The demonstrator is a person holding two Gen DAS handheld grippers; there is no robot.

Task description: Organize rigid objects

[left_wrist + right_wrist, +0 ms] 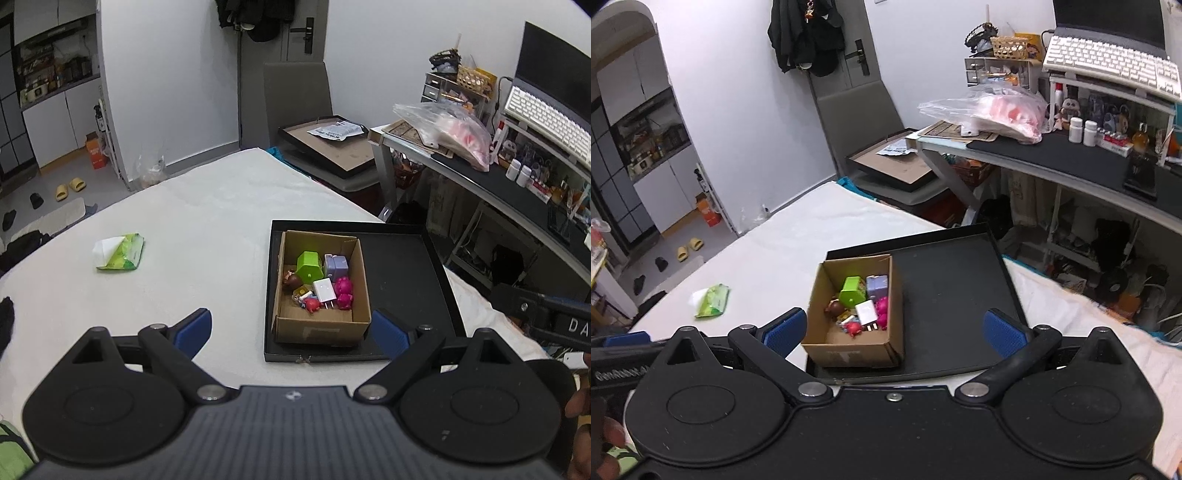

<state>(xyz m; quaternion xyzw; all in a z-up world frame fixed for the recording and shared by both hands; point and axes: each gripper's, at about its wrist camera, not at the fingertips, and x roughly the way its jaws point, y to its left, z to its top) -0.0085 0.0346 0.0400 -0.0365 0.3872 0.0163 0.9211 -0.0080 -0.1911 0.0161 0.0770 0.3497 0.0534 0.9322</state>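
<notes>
Left wrist: square cardboard box point(321, 325), ribbed blue pads point(388, 332).

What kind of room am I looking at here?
Most likely a small bedroom or studio flat: a bed under a white cover, a cluttered desk holding a keyboard, and slippers on the floor by a doorway.

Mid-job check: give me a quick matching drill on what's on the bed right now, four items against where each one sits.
Things:
1. cardboard box
2. white charger
3. green wipes pack
4. left gripper

Places:
A. alone on the white sheet, left of the tray
B. inside the black tray, on its left side
C. hovering open, short of the box
D. inside the box, among the toys

Pairs: 1-B, 2-D, 3-A, 4-C
</notes>
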